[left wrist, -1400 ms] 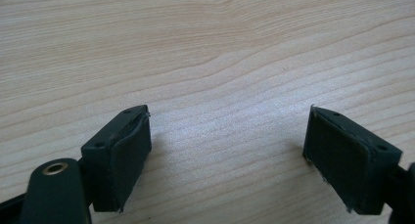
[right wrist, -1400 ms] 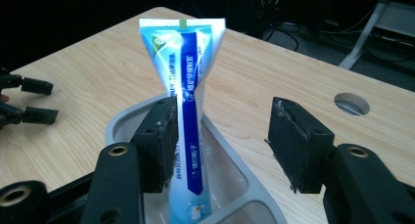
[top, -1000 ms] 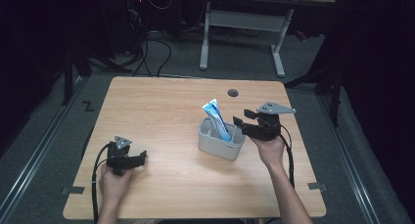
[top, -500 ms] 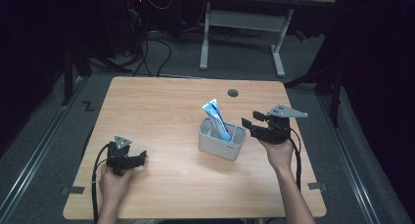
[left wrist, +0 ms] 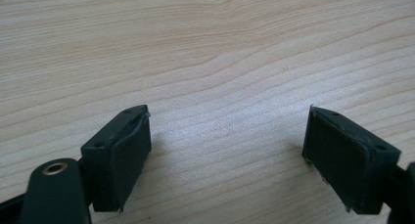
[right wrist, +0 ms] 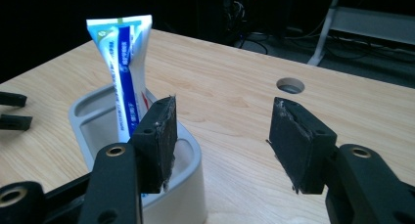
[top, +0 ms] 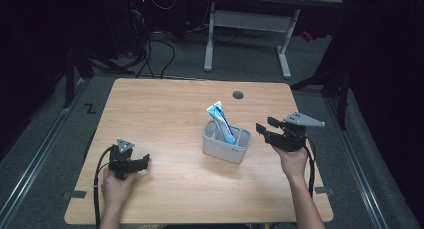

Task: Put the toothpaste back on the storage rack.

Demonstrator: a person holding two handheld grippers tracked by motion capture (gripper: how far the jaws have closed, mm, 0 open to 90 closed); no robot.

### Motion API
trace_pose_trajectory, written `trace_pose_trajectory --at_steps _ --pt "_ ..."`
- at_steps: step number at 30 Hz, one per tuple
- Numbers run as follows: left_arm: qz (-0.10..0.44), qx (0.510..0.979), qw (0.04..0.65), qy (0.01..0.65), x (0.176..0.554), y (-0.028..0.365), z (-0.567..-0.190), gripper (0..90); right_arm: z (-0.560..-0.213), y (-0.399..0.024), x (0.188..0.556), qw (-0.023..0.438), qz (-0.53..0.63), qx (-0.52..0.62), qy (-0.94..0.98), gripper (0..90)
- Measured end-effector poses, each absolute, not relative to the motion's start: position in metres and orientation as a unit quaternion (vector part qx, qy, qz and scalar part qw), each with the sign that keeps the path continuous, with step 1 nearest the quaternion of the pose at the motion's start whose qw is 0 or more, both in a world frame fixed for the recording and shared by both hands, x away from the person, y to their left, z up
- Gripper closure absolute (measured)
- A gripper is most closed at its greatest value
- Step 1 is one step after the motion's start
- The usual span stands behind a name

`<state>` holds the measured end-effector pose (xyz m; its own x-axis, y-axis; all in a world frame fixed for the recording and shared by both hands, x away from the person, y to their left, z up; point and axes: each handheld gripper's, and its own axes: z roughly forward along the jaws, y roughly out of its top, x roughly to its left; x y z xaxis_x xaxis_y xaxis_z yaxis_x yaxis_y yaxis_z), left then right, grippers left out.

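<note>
A blue-and-white toothpaste tube stands tilted in a grey two-compartment holder near the middle of the wooden table. My right gripper hovers just right of the holder, open, with nothing between its jaws. My left gripper rests low over the table's front left, open and empty, with bare wood between its pads.
A round cable hole lies in the tabletop behind the holder. A white desk frame and cables stand on the dark floor beyond the far edge. The left gripper's jaw tips show at the right gripper view's left edge.
My right gripper has drawn away from the holder toward the right, with its jaws empty. The toothpaste tube stays in the holder. The left hand has not moved.
</note>
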<state>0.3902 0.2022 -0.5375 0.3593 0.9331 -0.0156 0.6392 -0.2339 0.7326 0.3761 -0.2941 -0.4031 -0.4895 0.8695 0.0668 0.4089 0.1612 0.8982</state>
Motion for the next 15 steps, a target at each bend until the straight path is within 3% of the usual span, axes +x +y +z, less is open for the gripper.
trace_pose_trajectory --at_steps 15 --pt "0.220 0.754 0.333 0.521 0.390 0.202 -0.538 18.3 -0.415 -0.313 0.368 0.248 0.474 0.461 0.708 41.8"
